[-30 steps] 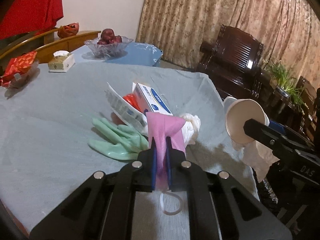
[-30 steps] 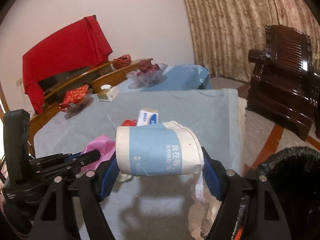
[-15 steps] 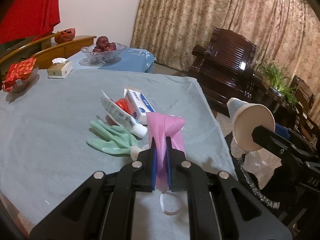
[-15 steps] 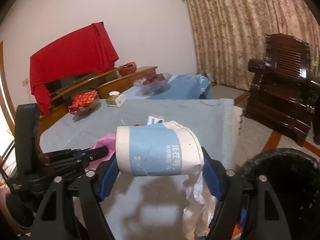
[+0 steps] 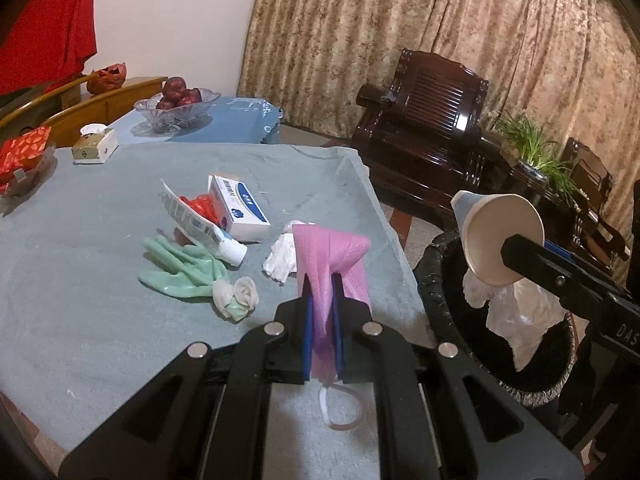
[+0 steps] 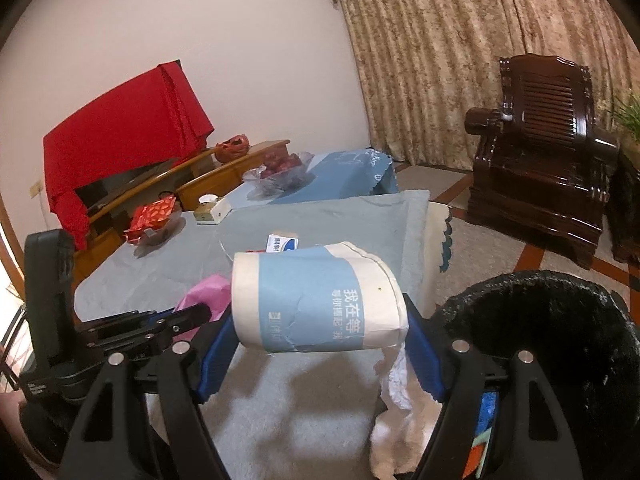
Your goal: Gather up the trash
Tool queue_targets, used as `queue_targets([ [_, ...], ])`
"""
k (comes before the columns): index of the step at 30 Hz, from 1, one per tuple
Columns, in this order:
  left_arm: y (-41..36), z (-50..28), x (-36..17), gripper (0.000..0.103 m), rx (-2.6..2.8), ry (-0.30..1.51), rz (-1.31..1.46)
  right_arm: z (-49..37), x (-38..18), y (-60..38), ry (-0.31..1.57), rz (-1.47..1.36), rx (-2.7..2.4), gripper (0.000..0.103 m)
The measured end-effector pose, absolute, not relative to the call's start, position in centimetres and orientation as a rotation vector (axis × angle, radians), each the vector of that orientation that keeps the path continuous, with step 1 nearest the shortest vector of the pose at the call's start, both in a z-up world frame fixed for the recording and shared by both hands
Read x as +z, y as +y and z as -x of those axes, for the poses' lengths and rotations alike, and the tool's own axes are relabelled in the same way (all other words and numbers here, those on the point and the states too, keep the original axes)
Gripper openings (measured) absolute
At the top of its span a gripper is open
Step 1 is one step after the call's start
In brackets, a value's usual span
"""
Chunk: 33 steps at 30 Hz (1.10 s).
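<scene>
Your left gripper (image 5: 321,300) is pinched tight on a pink face mask (image 5: 332,256), lifted off the table (image 5: 80,320) so it can travel to the bin. To its right, your right gripper (image 6: 320,344) is spread wide around a paper cup (image 6: 316,300) gripped on its side, a white tissue (image 6: 394,408) hanging below, just over the near rim of the black-lined bin (image 6: 560,320). Gloves (image 5: 184,272), a tube (image 5: 200,228) and a box (image 5: 238,208) wait on the table, farther left.
</scene>
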<state>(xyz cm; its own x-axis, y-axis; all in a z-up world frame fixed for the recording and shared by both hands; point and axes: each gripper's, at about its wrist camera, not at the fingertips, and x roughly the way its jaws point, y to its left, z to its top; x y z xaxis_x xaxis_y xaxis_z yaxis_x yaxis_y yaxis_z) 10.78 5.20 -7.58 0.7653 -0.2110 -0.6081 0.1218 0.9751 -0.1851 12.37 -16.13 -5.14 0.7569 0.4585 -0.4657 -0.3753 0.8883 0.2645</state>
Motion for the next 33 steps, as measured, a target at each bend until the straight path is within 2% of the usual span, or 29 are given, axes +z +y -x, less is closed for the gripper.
queue_targets([
  [18, 12.0, -11.4, -10.6, 0.007, -0.010, 0.731, 0.137, -17.1, -10.8, -6.8, 0.659, -0.073, 0.599, 0.075],
  [21, 12.0, -11.5, -11.0, 0.007, -0.014, 0.740, 0.139, -16.9, -11.4, -6.9, 0.683, -0.068, 0.603, 0.083],
  [27, 11.7, -11.7, -11.3, 0.007, -0.018, 0.745, 0.139, -16.5, -12.0, -8.0, 0.711, -0.072, 0.575, 0.088],
  [33, 11.4, -11.8, -11.6, 0.008, -0.025, 0.754, 0.139, -16.7, -13.7, -9.6, 0.761, -0.060, 0.508, 0.088],
])
